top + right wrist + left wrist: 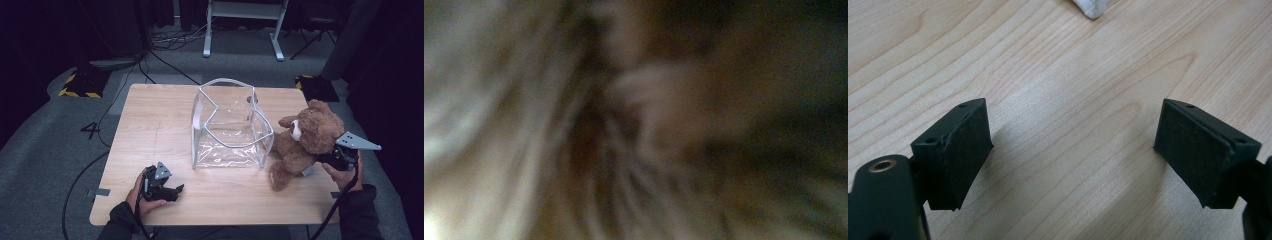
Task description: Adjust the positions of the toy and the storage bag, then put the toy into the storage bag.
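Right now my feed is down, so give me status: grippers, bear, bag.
Left gripper open, resting on table. Right gripper at teddy bear, grip unclear. Clear bag open, upright, nothing between.

Bag [230, 125] stands mid-table [150, 125], open top up. Bear [302, 142] lies right of bag, touching its right side, near table's right edge. Right gripper [332, 159] at bear's right side, against it. Left gripper [172, 191] rests on table front-left, well apart from bag. Desk frame [245, 20] behind table on floor.
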`<control>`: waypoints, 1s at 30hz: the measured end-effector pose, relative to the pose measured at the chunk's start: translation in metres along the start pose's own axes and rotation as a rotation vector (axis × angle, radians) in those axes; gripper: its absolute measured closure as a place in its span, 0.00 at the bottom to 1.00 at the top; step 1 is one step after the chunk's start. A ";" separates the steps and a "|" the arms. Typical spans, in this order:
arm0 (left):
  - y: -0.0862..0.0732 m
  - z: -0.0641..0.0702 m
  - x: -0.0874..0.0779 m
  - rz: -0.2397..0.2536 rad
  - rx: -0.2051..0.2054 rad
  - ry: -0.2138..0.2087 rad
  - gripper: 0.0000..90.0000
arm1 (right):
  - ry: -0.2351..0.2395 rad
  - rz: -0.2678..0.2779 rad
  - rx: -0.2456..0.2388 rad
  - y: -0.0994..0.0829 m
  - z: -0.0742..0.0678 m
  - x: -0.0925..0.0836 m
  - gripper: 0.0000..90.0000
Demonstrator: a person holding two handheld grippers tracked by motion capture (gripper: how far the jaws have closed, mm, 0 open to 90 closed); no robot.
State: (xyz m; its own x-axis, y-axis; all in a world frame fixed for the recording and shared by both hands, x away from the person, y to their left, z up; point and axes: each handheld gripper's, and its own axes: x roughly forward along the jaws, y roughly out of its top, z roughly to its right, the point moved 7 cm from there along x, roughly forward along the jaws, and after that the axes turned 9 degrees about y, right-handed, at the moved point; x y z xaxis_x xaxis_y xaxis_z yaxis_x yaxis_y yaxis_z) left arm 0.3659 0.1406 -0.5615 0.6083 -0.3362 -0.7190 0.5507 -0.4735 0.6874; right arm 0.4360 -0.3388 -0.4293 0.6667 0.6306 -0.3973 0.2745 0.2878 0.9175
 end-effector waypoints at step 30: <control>0.003 -0.001 0.003 -0.001 -0.001 -0.004 0.17 | -0.048 0.063 -0.012 0.021 0.002 -0.020 0.61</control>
State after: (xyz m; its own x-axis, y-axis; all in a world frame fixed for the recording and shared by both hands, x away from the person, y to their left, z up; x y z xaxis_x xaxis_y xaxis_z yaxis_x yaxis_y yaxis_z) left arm 0.3703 0.1392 -0.5615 0.6055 -0.3395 -0.7198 0.5515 -0.4731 0.6871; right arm 0.4297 -0.3468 -0.4019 0.7147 0.6128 -0.3372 0.2225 0.2579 0.9402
